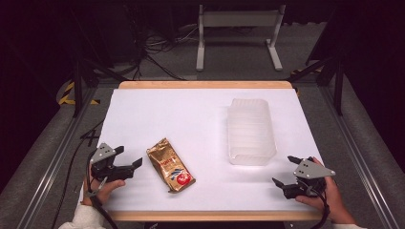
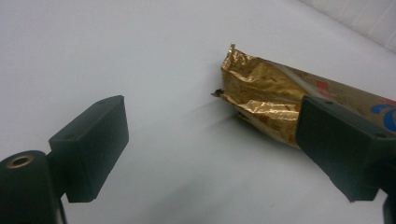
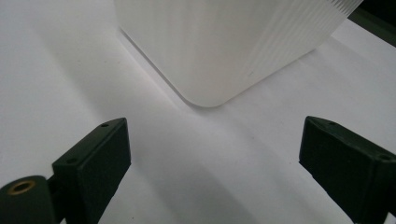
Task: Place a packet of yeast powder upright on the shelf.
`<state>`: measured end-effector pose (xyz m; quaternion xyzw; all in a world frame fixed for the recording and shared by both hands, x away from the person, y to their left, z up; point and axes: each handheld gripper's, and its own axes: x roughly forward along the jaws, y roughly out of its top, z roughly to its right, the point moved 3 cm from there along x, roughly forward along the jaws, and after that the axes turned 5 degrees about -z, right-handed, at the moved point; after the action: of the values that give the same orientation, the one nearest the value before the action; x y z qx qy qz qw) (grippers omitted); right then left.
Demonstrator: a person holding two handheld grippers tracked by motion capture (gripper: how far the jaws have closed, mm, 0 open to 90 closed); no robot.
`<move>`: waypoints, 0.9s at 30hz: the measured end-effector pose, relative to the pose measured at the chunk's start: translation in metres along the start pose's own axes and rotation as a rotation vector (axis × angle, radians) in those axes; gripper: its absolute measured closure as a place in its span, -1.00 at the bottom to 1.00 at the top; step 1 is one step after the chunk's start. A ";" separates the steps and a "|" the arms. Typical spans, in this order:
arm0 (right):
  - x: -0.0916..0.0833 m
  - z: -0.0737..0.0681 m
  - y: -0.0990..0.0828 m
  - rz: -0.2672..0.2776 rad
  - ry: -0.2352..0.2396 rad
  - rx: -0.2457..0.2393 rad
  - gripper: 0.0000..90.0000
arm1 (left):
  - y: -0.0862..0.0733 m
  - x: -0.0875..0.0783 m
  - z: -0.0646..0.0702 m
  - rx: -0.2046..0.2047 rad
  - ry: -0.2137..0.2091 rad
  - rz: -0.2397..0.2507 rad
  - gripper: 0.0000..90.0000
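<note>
A crinkled gold foil packet point(image 1: 170, 165) with a red and blue print lies flat on the white table sheet, left of centre near the front. My left gripper point(image 1: 129, 156) rests just left of it, jaws open and pointing at its upper end; in the left gripper view the packet point(image 2: 280, 100) lies just beyond the right jaw, with nothing between the pads. A translucent ribbed plastic tub point(image 1: 250, 131) stands right of centre. My right gripper point(image 1: 284, 171) sits open at the front right, aimed at the tub's near corner point(image 3: 219, 51), apart from it.
The white sheet point(image 1: 191, 119) covers a wooden-edged table. A white metal stand point(image 1: 239, 33) and cables lie on the dark floor beyond the far edge. Metal rails run along both sides of the table.
</note>
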<state>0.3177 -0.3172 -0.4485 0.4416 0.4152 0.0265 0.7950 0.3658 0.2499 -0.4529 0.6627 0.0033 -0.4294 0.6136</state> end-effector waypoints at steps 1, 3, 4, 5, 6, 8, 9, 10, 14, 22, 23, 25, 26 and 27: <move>0.000 0.000 0.000 0.000 0.001 -0.001 -0.79 | 0.000 0.000 -0.001 0.003 -0.006 0.001 -0.76; -0.001 0.000 0.000 0.006 -0.001 0.000 -0.79 | 0.000 0.001 -0.001 0.010 -0.006 -0.003 -0.77; -0.001 0.000 0.000 0.007 -0.001 0.002 -0.79 | -0.001 0.003 0.000 0.019 -0.014 -0.010 -0.77; -0.001 0.000 0.000 0.008 -0.003 0.002 -0.79 | -0.001 0.004 0.001 0.026 -0.013 -0.011 -0.76; -0.001 0.000 0.000 0.009 -0.004 0.003 -0.79 | -0.001 0.004 0.002 0.035 -0.014 -0.018 -0.74; 0.000 0.000 0.000 0.006 -0.002 0.002 -0.79 | 0.000 0.005 0.003 0.046 -0.021 -0.014 -0.70; 0.000 0.000 0.000 0.003 -0.001 0.000 -0.79 | 0.000 0.006 0.003 0.048 -0.023 -0.017 -0.70; 0.000 0.000 0.000 0.003 0.001 0.000 -0.79 | 0.000 0.007 0.003 0.047 -0.034 -0.019 -0.70; 0.000 -0.001 0.001 0.001 -0.001 -0.005 -0.79 | 0.000 0.010 0.004 0.044 -0.041 -0.025 -0.70; 0.003 -0.003 0.001 -0.007 0.011 -0.005 -0.79 | 0.007 0.032 0.012 -0.036 -0.104 -0.078 -0.69; 0.003 -0.003 0.001 -0.009 0.012 -0.006 -0.79 | 0.010 0.036 0.013 -0.049 -0.100 -0.084 -0.69; 0.004 -0.004 0.001 -0.010 0.012 -0.007 -0.79 | 0.014 0.042 0.014 -0.077 -0.126 -0.078 -0.69; 0.004 -0.004 0.001 -0.009 0.014 -0.006 -0.79 | 0.016 0.045 0.014 -0.082 -0.135 -0.079 -0.69; 0.004 -0.004 0.001 -0.009 0.014 -0.006 -0.79 | 0.017 0.048 0.014 -0.088 -0.136 -0.080 -0.69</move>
<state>0.3179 -0.3128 -0.4512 0.4373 0.4227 0.0271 0.7933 0.3972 0.2093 -0.4645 0.6036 0.0069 -0.4968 0.6235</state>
